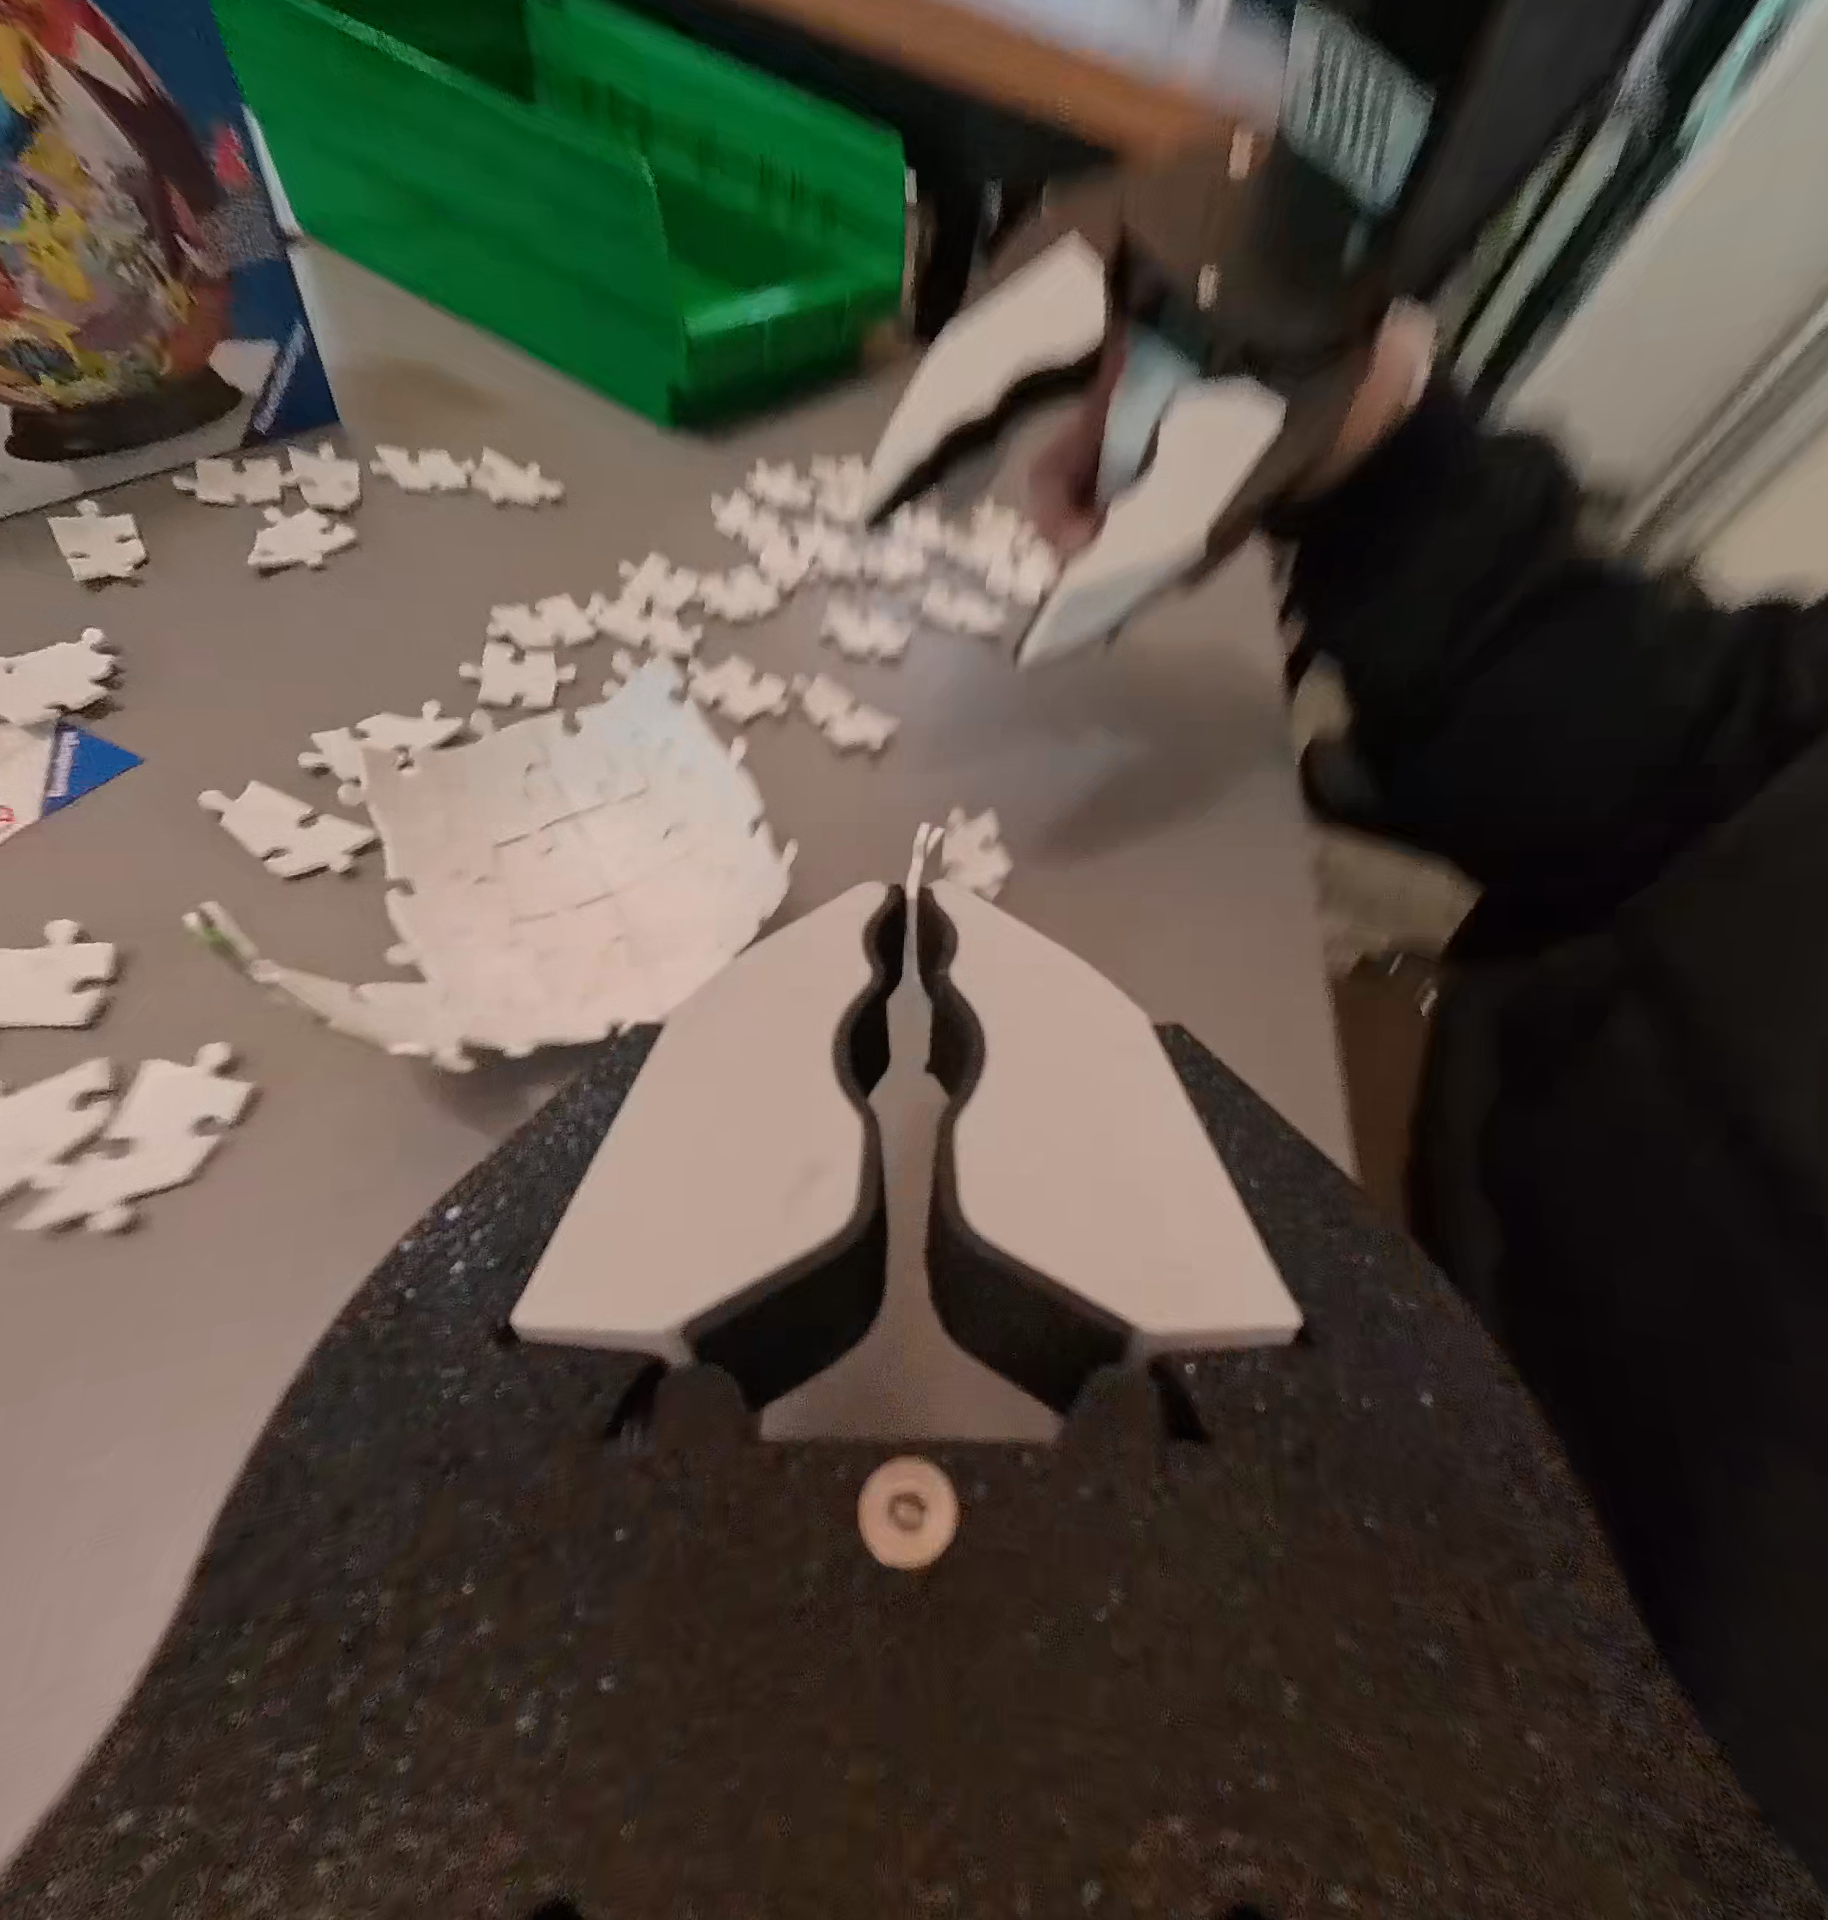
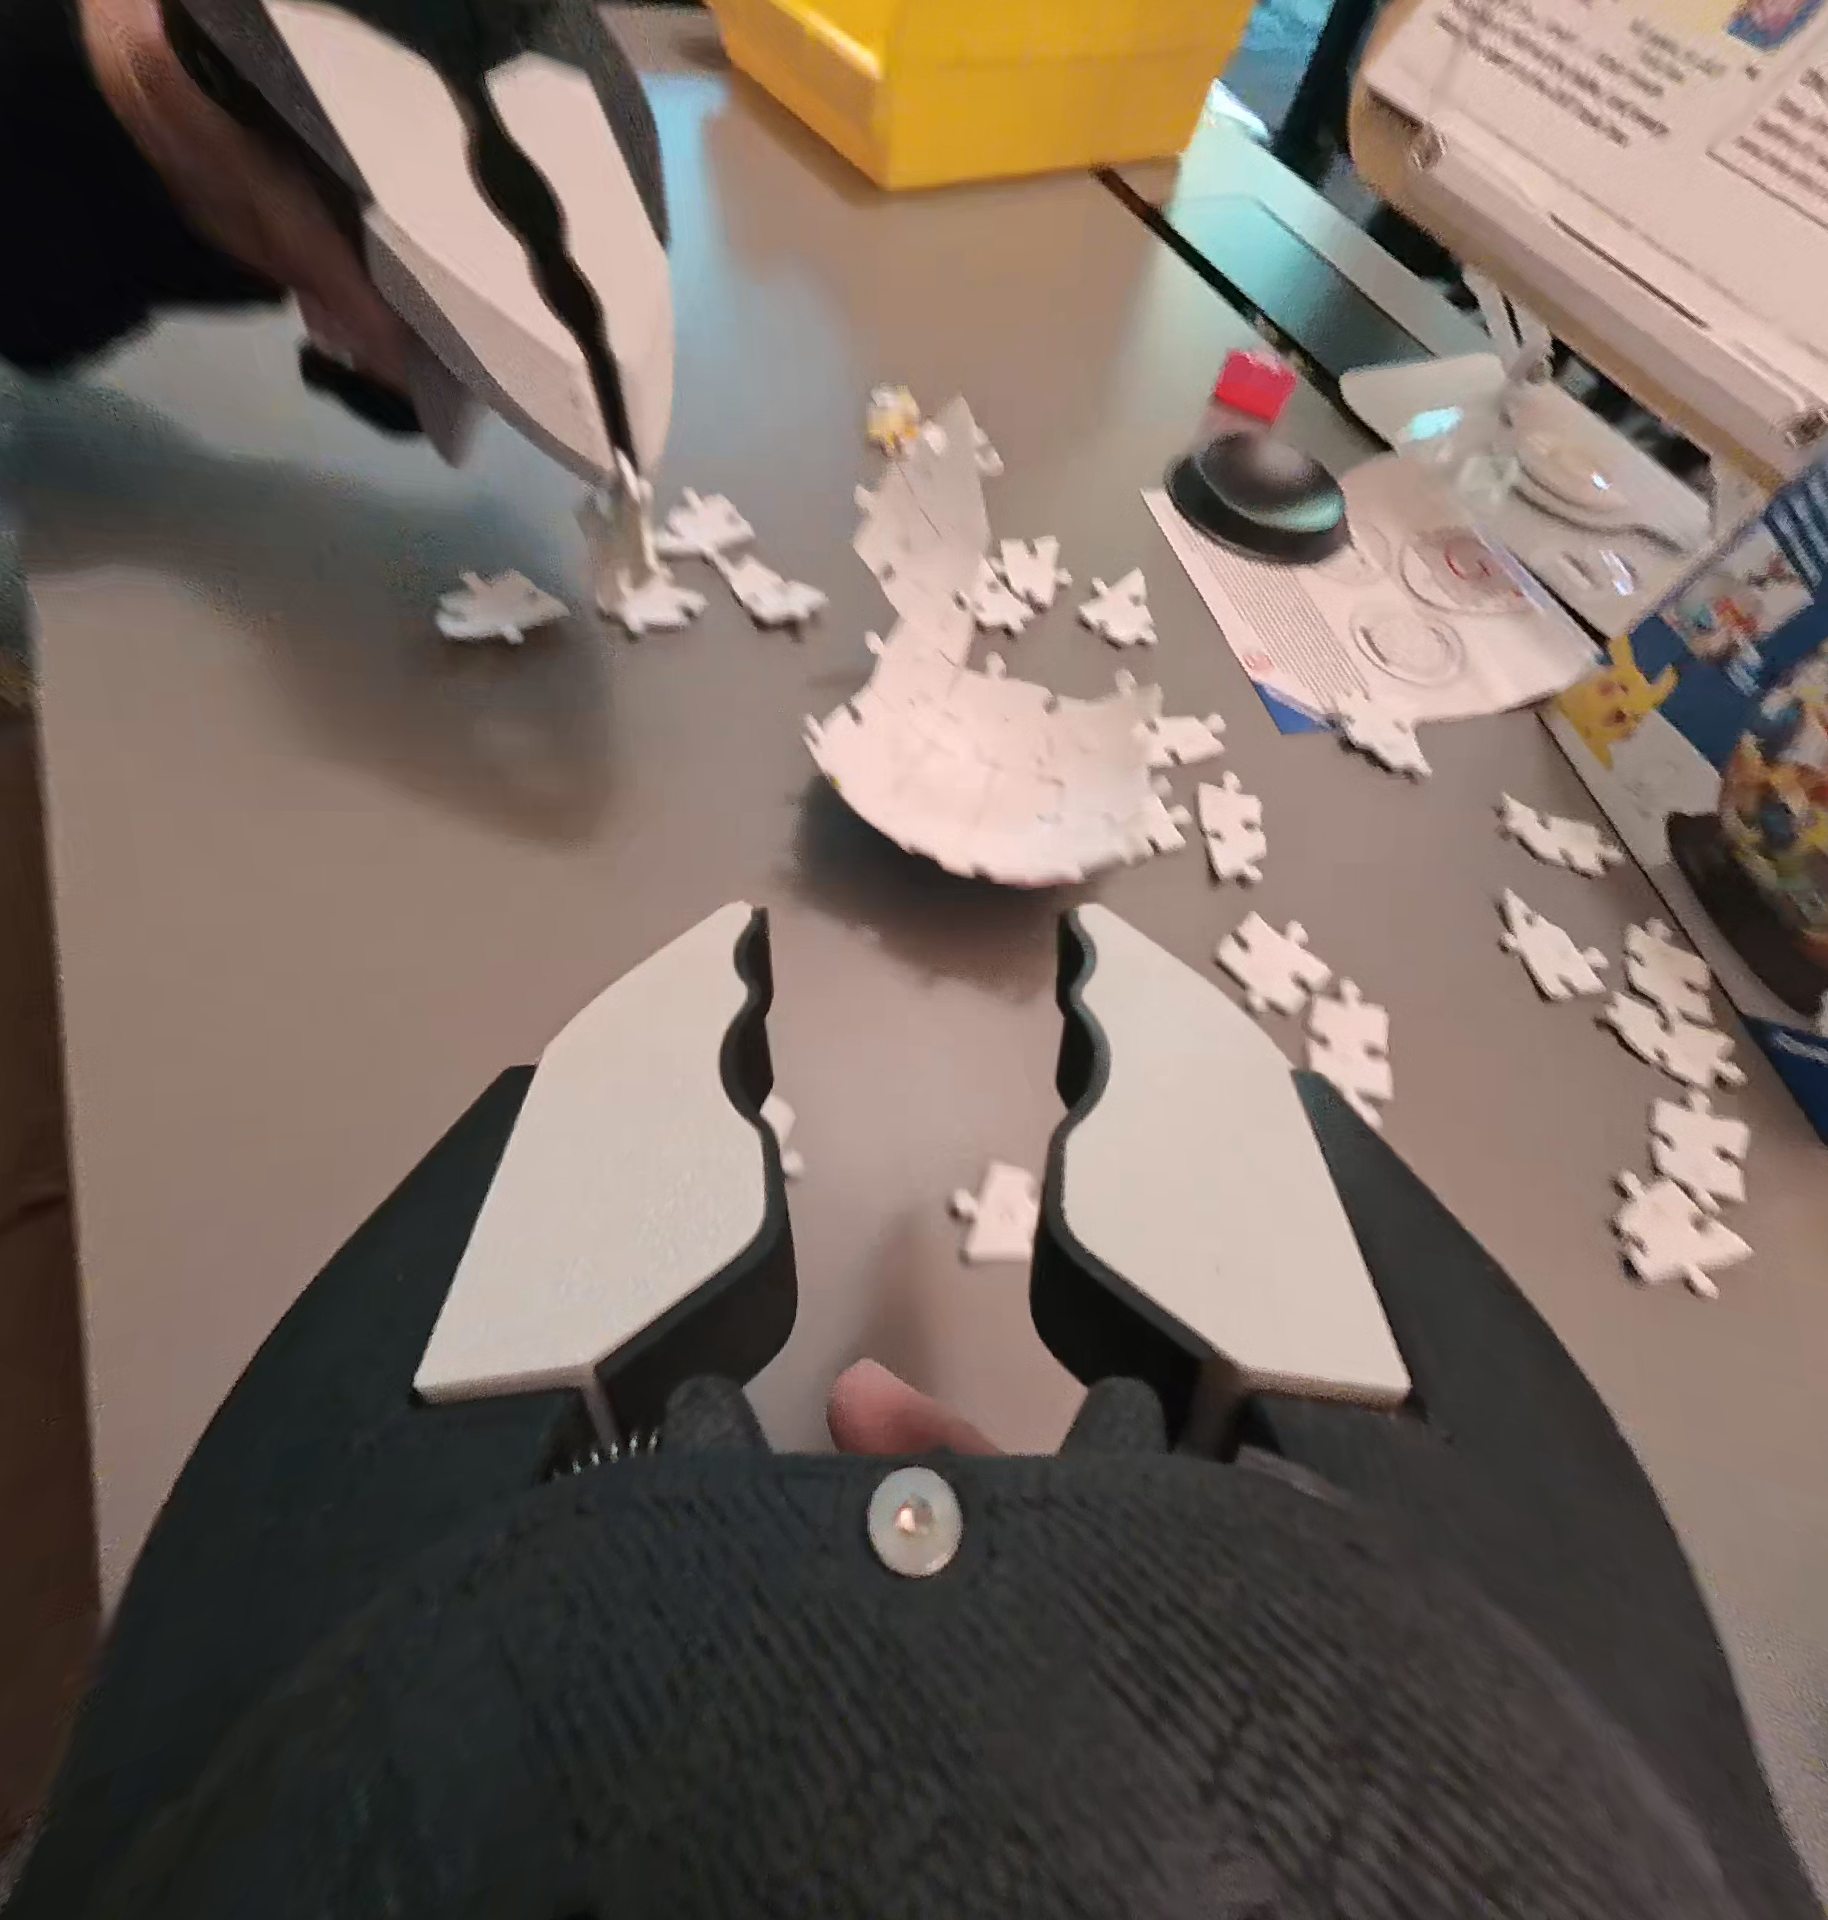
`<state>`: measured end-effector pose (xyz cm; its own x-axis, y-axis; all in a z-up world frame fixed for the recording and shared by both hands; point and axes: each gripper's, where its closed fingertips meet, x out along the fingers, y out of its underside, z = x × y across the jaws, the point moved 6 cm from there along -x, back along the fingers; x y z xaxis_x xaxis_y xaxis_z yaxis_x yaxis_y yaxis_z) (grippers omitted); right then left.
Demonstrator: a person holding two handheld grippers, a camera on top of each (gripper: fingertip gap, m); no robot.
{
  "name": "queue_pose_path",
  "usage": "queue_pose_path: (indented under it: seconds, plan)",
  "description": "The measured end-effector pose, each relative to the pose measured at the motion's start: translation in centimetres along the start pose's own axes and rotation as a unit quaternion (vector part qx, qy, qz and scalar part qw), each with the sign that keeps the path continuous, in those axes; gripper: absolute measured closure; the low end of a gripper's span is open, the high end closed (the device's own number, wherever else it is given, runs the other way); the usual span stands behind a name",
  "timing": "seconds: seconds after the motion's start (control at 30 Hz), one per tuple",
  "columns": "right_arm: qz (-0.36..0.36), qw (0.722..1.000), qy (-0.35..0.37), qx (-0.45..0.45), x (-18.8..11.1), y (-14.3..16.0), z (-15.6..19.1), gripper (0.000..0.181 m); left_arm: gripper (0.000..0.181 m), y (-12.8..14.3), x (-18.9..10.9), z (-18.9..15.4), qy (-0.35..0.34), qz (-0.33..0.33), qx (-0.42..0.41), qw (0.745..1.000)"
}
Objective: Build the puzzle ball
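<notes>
One puzzle piece [image 2: 629, 561] hangs pinched in the left gripper [image 1: 915, 902] above the table [image 2: 318, 831]. The right gripper [image 2: 912, 925] has its fingers spread, empty, near the curved puzzle shell [image 2: 983, 790].

A green bin [image 1: 577, 208] stands at the far edge of the grey surface [image 1: 214, 1403]; a yellow bin [image 2: 983, 83] and a small red block [image 2: 1253, 379] sit farther along.
</notes>
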<state>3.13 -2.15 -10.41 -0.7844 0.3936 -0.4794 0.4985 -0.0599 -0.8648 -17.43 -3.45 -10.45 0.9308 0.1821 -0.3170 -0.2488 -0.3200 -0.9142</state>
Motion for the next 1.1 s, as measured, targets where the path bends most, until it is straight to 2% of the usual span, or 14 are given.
queue_pose_path:
  seconds: [0.13,0.27,0.33,0.43,0.57,0.63,0.77,0.87,0.97,1.1]
  plan:
    - [-0.063,0.995,-0.072,0.027,1.6,-2.4,2.4,0.134,0.18,-1.6,0.1,-1.4,-0.008,-0.103,-0.085,0.991]
    - [-0.126,0.98,-0.117,0.102,2.6,-4.1,3.3,0.146,0.18,-2.6,0.4,-2.6,0.022,-0.164,-0.151,0.975]
    - [-0.142,0.97,-0.14,0.137,3.0,-4.5,3.5,0.153,0.18,-2.5,0.6,-2.8,0.017,-0.166,-0.149,0.975]
    - [-0.145,0.964,-0.172,0.143,3.3,-4.5,4.2,0.162,0.18,-2.6,0.7,-3.1,0.019,-0.178,-0.14,0.974]
    - [-0.156,0.954,-0.211,0.144,3.6,-4.9,5.2,0.161,0.18,-2.1,0.8,-3.0,-0.003,-0.175,-0.126,0.976]
    - [-0.147,0.957,-0.204,0.145,3.9,-4.7,5.2,0.172,0.18,-2.0,0.7,-3.2,0.003,-0.181,-0.127,0.975]
    - [-0.107,0.965,-0.197,0.135,4.4,-4.0,5.1,0.179,0.178,-0.9,0.7,-3.5,-0.021,-0.142,-0.082,0.986]
    - [-0.048,0.974,-0.189,0.113,4.9,-3.3,5.5,0.179,0.176,0.0,0.4,-3.4,-0.076,-0.077,-0.013,0.994]
    - [0.017,0.978,-0.193,0.074,5.7,-2.5,6.4,0.179,0.168,0.5,0.2,-3.7,-0.116,-0.007,0.06,0.991]
    - [0.043,0.978,-0.197,0.055,6.6,-2.2,7.3,0.179,0.181,1.2,0.4,-4.2,-0.13,0.063,0.1,0.984]
